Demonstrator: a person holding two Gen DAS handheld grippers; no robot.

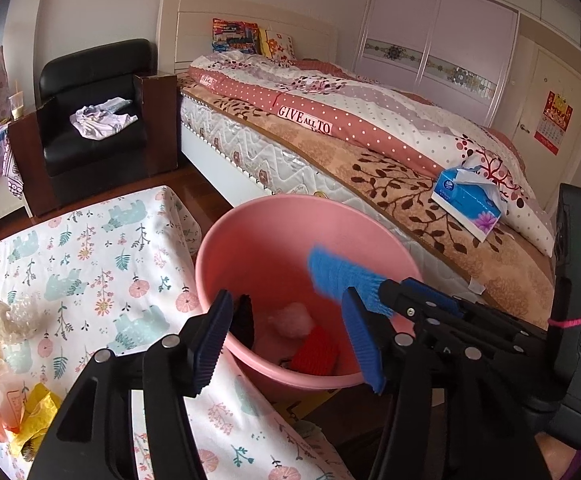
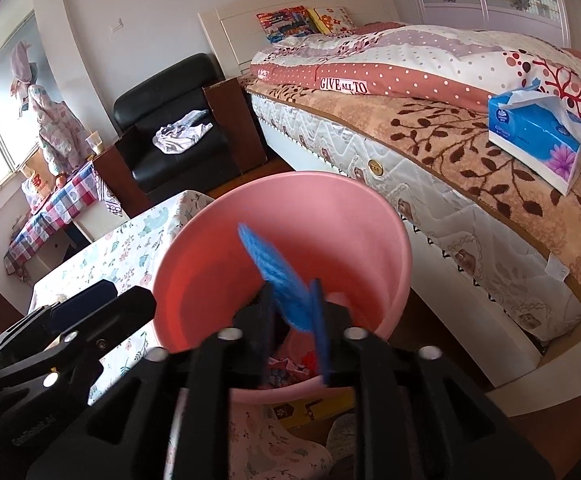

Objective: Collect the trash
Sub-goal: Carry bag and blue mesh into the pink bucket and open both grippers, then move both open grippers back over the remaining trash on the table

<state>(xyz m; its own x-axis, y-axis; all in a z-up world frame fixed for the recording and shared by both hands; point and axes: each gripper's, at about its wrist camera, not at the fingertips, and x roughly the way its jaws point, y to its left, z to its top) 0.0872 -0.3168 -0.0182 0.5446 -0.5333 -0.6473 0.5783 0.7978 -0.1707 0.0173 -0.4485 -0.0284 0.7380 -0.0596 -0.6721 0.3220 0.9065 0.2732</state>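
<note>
Right gripper [image 2: 290, 312] pinches blue cloth [image 2: 274, 272] over pink bucket [image 2: 194, 280].

Blue knit piece [image 2: 278, 276]: hanging tilted at frame centre, over the bin's mouth.
Pink bin [image 1: 250, 232]: standing upright, lower centre, holding red [image 1: 316, 350], pink and black scraps.
Wrappers [image 1: 14, 404]: lying crumpled, lower left.

Daylit bedroom: bed [image 1: 330, 128], black armchair [image 1: 94, 120], wardrobe [image 1: 438, 40]

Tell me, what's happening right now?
Right claw shut on blue knitted scrap, over pink bin. Left claw open, empty, at bin's rim. More wrappers wait on table. Nothing blocking.
</note>
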